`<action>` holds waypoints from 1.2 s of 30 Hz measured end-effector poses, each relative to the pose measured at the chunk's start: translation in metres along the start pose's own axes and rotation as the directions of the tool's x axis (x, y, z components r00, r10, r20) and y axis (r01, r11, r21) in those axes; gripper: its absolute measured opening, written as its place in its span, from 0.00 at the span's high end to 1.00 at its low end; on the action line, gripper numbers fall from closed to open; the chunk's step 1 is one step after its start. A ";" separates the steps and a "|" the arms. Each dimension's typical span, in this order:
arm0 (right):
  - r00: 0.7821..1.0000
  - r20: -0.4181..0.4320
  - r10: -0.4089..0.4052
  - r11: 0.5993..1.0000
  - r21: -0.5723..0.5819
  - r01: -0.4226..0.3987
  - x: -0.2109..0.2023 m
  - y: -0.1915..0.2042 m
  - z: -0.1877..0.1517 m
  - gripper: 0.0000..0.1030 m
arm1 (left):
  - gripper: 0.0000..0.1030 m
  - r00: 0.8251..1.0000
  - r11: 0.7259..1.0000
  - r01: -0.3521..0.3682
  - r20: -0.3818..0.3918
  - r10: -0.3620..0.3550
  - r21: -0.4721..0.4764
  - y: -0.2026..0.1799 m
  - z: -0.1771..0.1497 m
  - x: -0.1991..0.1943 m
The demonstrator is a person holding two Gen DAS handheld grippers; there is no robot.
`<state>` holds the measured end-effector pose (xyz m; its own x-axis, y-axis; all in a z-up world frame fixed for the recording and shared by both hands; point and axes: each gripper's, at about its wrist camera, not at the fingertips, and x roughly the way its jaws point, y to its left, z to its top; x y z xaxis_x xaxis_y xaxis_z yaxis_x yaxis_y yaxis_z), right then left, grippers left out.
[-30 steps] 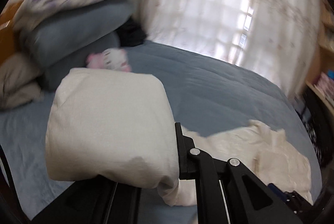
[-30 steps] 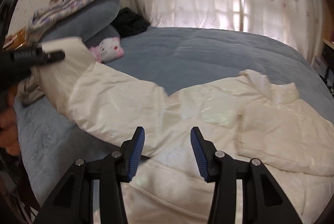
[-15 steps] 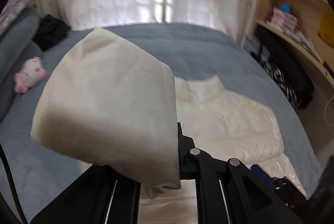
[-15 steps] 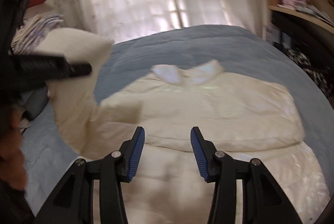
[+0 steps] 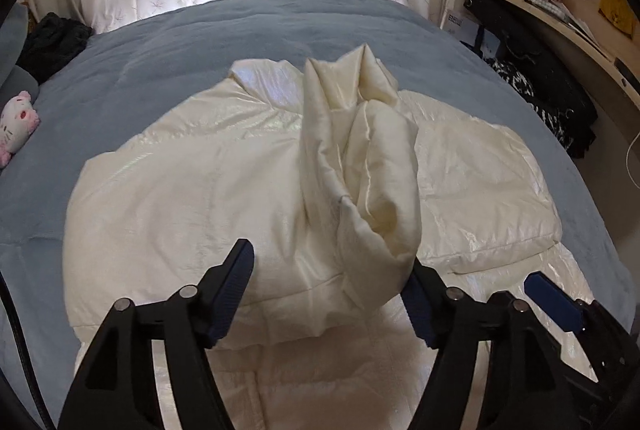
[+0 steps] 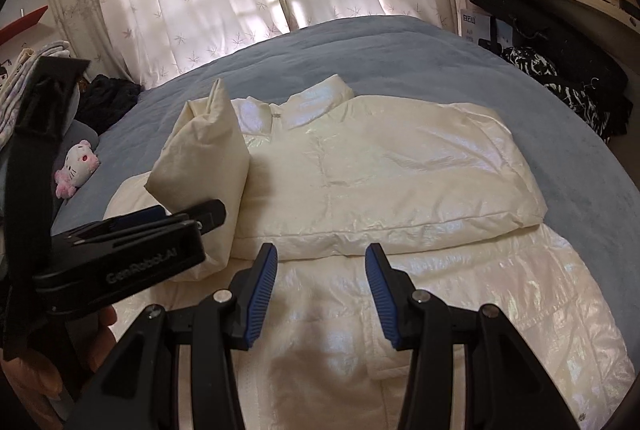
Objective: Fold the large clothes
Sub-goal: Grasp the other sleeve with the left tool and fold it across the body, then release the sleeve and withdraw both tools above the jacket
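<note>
I see cream puffer jacket (image 6: 384,165) spread across middle of blue bed (image 6: 360,45), collar toward curtain-side edge. My left gripper (image 5: 332,286) has jaws spread wide, bunched sleeve (image 5: 360,165) draped between them against right finger; whether cloth is held, cannot tell. My right gripper (image 6: 320,290) hovers over jacket's lower half, jaws spread, nothing between. Pink plush (image 6: 78,165) near bed's left edge.

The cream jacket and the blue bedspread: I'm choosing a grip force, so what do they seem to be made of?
The cream jacket looks like a thin, glossy synthetic shell, perhaps nylon, over puffy filling: pearly sheen, fine crinkles, soft bulging edges. Its sleeve looks more matte. The blue bedspread looks like soft, matte plush or fleece, without any shine. Both are guesses from looks.
</note>
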<state>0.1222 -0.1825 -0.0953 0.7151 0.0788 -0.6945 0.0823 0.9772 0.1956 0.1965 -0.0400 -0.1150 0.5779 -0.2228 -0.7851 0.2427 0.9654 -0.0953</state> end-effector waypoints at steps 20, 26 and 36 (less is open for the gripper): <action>0.992 -0.045 0.120 0.993 -0.018 -0.121 -0.007 0.028 -0.009 0.47 | 0.23 0.997 0.996 -0.064 0.034 0.066 -0.060 0.020 -0.010 -0.075; 0.987 -0.056 0.148 0.989 -0.009 -0.149 -0.014 0.032 -0.010 0.46 | 0.22 0.994 0.992 -0.107 0.013 0.108 -0.068 0.020 -0.020 -0.100; 0.983 -0.044 0.176 0.984 -0.003 -0.177 -0.037 0.023 -0.004 0.46 | 0.22 0.996 0.989 -0.092 -0.013 0.091 -0.117 0.014 -0.029 -0.146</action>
<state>0.0948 -0.1626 -0.0676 0.6871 0.2585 -0.6791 -0.0471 0.9484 0.3134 0.0929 0.0098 -0.0196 0.5874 -0.1322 -0.7984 0.0957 0.9910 -0.0936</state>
